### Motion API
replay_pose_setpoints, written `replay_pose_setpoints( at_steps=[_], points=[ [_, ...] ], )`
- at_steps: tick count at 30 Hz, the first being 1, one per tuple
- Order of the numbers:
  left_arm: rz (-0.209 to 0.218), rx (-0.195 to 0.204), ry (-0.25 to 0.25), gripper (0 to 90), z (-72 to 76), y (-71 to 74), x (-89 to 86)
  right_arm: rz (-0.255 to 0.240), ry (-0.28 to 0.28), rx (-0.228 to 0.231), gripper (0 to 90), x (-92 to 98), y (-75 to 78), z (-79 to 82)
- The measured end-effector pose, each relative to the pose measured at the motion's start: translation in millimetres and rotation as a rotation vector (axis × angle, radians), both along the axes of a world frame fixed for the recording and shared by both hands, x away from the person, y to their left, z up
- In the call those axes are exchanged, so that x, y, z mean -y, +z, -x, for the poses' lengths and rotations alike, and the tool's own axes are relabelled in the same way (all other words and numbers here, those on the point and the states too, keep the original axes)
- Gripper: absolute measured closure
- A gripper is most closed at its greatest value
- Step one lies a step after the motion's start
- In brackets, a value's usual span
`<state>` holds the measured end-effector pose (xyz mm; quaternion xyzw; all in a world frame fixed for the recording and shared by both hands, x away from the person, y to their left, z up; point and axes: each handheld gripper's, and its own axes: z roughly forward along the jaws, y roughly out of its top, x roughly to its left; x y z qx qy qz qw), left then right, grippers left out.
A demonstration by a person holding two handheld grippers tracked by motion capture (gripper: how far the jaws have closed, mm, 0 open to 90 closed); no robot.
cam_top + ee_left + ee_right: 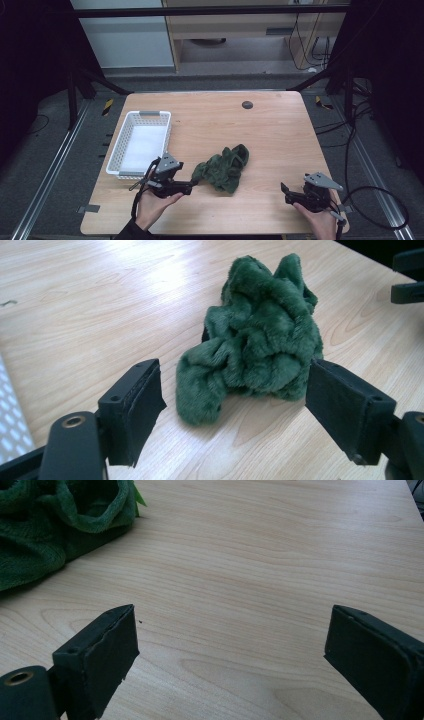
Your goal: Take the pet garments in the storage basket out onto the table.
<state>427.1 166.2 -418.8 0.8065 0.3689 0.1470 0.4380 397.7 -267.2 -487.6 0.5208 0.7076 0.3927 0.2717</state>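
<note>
Left gripper (235, 395) and right gripper (230, 645), jaws wide, empty, green fuzzy cloth (224, 168) between them on table (280, 130)

Crumpled fuzzy green cloth (223, 167), heaped mid-table, beside white basket (140, 144)

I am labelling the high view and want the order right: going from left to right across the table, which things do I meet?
White basket → left gripper → crumpled green cloth → right gripper.
</note>
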Motion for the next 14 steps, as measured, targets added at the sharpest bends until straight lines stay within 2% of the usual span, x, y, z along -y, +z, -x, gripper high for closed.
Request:
replay_pose_setpoints(
  at_steps=[14],
  points=[
    [0.028, 0.013, -0.004, 22.1, 19.5, -12.9, -31.7, -0.003, -0.001, -0.006, 6.6, -0.8, 0.0, 0.6]
  ],
)
